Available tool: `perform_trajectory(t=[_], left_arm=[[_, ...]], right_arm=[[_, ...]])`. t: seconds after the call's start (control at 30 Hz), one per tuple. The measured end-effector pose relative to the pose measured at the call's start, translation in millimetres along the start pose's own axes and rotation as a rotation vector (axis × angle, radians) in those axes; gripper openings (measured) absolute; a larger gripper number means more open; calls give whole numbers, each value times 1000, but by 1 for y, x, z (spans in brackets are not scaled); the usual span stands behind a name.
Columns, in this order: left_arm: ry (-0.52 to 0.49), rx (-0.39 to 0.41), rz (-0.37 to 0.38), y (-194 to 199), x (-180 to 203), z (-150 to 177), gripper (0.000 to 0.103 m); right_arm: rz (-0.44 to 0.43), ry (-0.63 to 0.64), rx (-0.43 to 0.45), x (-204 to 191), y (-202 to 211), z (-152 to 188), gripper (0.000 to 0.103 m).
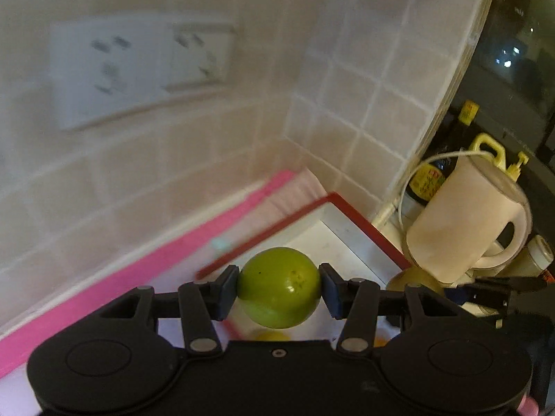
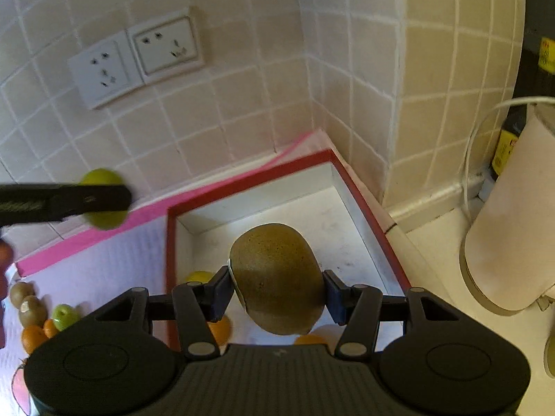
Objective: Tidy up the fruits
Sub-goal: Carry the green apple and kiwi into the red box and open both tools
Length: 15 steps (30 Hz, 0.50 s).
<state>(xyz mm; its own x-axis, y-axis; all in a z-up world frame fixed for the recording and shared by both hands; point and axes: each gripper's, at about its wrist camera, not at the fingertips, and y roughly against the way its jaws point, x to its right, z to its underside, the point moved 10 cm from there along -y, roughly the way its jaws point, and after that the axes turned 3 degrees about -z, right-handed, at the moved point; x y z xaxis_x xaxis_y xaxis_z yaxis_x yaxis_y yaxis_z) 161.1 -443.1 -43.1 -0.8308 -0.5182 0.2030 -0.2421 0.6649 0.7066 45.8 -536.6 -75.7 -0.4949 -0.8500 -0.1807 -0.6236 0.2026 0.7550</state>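
left gripper (image 1: 279,287) clamps lime (image 1: 278,286) | right gripper (image 2: 277,291) clamps kiwi (image 2: 277,277) | red box (image 2: 367,204) below both

Warm, dim indoor light tints both views yellowish. The left wrist view is smeared by motion blur, its wall sockets (image 1: 138,69) ghosted (the window (image 1: 513,52) beside them is dark, with pinpoint lights). The right wrist view is sharper; fisheye distortion bends tile lines toward black corners.
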Motion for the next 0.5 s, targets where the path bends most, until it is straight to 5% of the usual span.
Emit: perform_trajectory(t=[0.27, 0.5], left_arm=[[-23, -138, -7, -93, 14, 14, 60], [-57, -181, -12, -128, 19, 22, 60]], right_arm=[[-12, -26, -72, 35, -60, 13, 57], [43, 18, -104, 40, -84, 28, 57]])
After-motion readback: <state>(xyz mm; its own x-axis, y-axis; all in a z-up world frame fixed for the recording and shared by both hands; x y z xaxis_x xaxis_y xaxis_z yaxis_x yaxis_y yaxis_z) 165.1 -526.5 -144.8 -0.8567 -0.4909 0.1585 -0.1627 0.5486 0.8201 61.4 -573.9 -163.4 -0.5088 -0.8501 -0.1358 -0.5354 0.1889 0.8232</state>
